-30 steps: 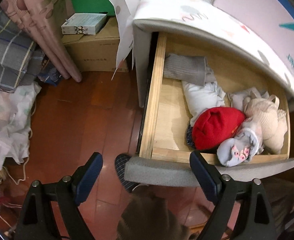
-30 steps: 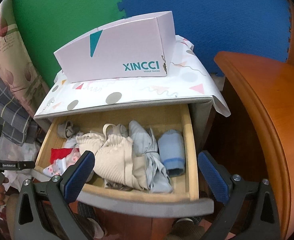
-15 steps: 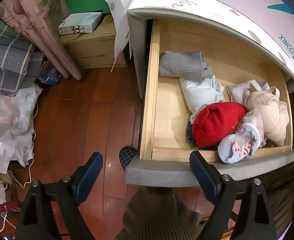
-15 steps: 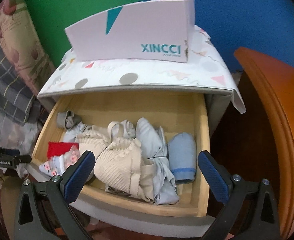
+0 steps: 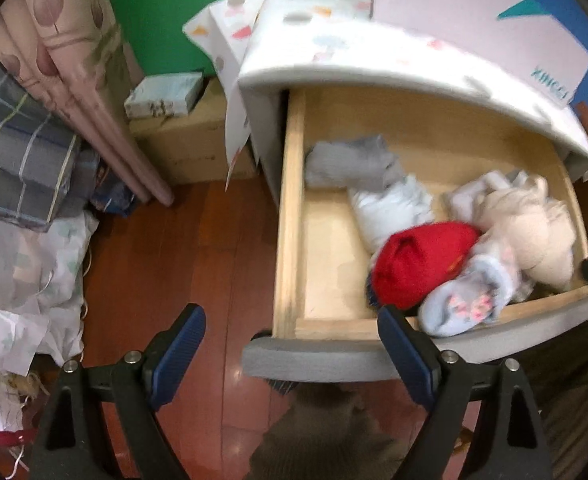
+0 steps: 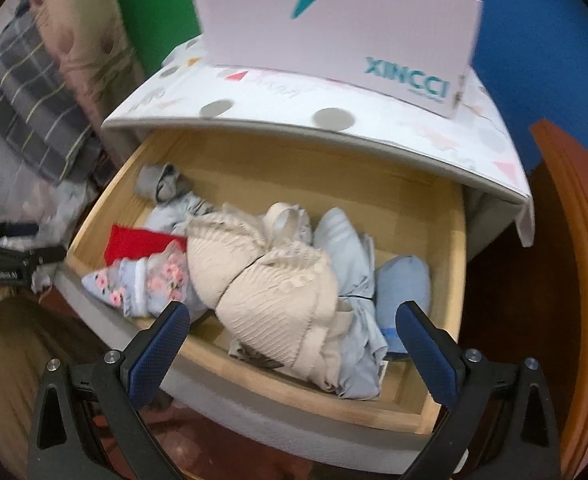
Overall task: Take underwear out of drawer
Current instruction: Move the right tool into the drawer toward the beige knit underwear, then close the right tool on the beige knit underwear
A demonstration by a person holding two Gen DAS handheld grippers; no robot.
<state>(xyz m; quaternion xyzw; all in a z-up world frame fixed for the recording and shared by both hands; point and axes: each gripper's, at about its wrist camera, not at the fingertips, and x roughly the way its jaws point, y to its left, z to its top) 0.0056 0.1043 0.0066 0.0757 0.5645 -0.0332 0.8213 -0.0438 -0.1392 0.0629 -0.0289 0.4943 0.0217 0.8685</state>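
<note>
The pale wooden drawer (image 6: 449,264) stands open. I hold both the left gripper (image 5: 292,338) and right gripper (image 6: 294,336) spread and empty. The beige ribbed underwear (image 6: 270,280) remains inside; extraction not yet begun.

Drawer (image 5: 294,216) stands pulled out of the cabinet (image 5: 373,64). Clothing lies bunched toward its 3 o'clock end: a red piece (image 5: 421,260) touching a floral one (image 5: 465,304) and a beige one (image 5: 529,232). Left gripper (image 5: 290,350) spread wide, empty, at 6 o'clock.
</note>
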